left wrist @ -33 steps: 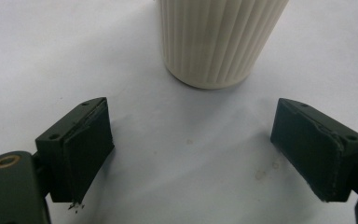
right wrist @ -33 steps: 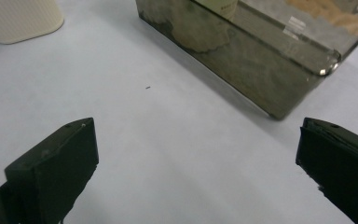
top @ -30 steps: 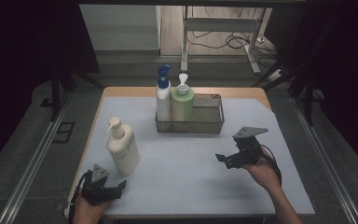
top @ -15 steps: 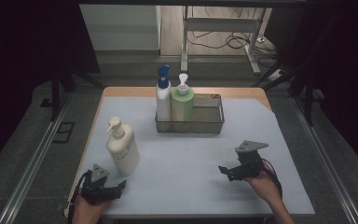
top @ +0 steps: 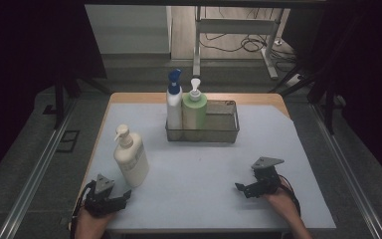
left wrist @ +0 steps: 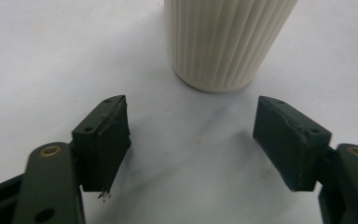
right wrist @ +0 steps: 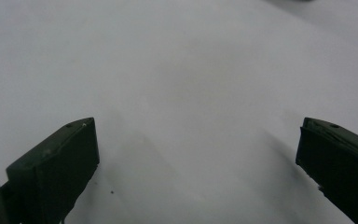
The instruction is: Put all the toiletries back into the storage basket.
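Observation:
A cream ribbed pump bottle (top: 130,157) stands upright on the pale mat at the left; its base (left wrist: 223,42) fills the top of the left gripper view. My left gripper (top: 122,195) rests on the mat just in front of it, open, its jaws having just been closing with nothing between them (left wrist: 191,140). My right gripper (top: 239,187) sits low over the mat at the front right, jaws wide open and empty (right wrist: 196,158). A wire basket (top: 226,130) at the back holds a white bottle with a blue pump (top: 174,102) and a green bottle (top: 194,112).
The wooden table edge (top: 129,97) shows behind the mat (top: 194,169). Dark floor and metal rails (top: 35,169) flank the table. A desk frame with cables (top: 238,35) stands beyond. The basket's right half is open room.
My right gripper has come down and toward the front edge of the mat. The left gripper and the bottles have stayed in place.

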The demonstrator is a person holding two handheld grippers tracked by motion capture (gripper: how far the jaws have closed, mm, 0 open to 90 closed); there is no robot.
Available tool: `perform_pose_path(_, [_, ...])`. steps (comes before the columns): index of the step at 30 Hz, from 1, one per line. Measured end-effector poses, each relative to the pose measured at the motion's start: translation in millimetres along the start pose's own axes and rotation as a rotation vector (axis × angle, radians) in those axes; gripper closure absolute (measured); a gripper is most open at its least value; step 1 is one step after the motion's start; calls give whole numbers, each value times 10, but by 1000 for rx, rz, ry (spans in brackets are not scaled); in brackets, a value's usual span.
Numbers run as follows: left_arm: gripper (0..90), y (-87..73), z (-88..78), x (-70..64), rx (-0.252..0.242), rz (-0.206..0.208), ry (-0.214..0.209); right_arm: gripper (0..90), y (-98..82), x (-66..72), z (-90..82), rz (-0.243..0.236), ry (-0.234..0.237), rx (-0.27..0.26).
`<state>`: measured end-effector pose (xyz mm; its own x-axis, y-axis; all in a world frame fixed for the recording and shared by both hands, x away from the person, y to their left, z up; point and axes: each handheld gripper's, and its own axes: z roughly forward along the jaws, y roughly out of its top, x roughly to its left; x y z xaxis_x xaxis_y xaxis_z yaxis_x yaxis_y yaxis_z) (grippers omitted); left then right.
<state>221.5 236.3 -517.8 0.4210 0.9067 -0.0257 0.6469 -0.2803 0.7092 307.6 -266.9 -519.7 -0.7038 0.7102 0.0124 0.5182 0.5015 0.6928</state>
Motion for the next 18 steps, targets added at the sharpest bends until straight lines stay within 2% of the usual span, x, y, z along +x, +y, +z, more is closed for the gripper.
perform_pose_path(9, [404,49,-39,81,-19,-31,-12,0,-22,-3,20,-5,-12,3])
perform_pose_path(16, [553,100,14,89,9,-9,-32,0,-28,-4,21,-7,-11,0])
perform_pose_path(18, [577,120,25,97,29,11,-32,0,-28,-4,21,-7,-11,0])
